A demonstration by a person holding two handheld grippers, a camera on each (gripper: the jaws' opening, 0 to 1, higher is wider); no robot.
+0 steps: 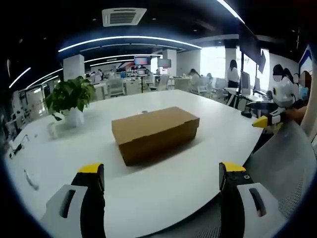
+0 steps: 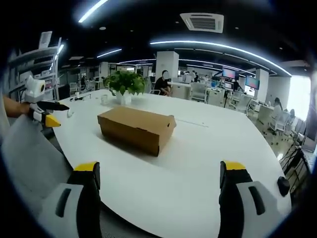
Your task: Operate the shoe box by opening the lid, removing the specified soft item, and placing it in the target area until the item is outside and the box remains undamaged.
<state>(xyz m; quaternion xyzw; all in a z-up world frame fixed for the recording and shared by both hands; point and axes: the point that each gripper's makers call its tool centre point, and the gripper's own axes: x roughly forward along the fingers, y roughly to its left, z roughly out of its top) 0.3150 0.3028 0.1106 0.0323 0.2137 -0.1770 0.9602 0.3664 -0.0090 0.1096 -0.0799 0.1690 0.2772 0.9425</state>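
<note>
Two jaws of the left gripper [image 1: 161, 181] rise from the bottom of the left gripper view, spread wide, yellow tips, nothing between them. Past them, at frame centre, the brown cardboard shoe box [image 1: 155, 132] sits on the white table [image 1: 148, 191], lid shut flat. Box well apart from the jaws. Upper left of that frame: a potted plant [image 1: 71, 99] in a white pot, on the same table, beyond the box. Right edge of the frame: the right gripper [image 1: 267, 120] comes in, white body, yellow tip, off the table edge; can't tell its spread from here. A grey chair back [image 1: 285, 168] takes the lower right.

Right gripper view: own jaws rise from the bottom edge, also spread wide, holding nothing. Shoe box [image 2: 136, 129] sits centre-left of frame on the table [image 2: 198, 163], lid closed, one corner turned toward the camera. Potted plant [image 2: 125, 85] just behind the box, upper centre-left. Left edge of frame: the left gripper [image 2: 47, 116] enters, yellow tip and dark jaws, with a hand [image 2: 12, 106] behind it. A seated person [image 2: 161, 84] shows far back, behind the plant. Lower right, a small dark object [image 2: 283, 186] sits near the table edge, too small to name. Office desks and monitors in the background; ceiling light strips across the top of both frames.
</note>
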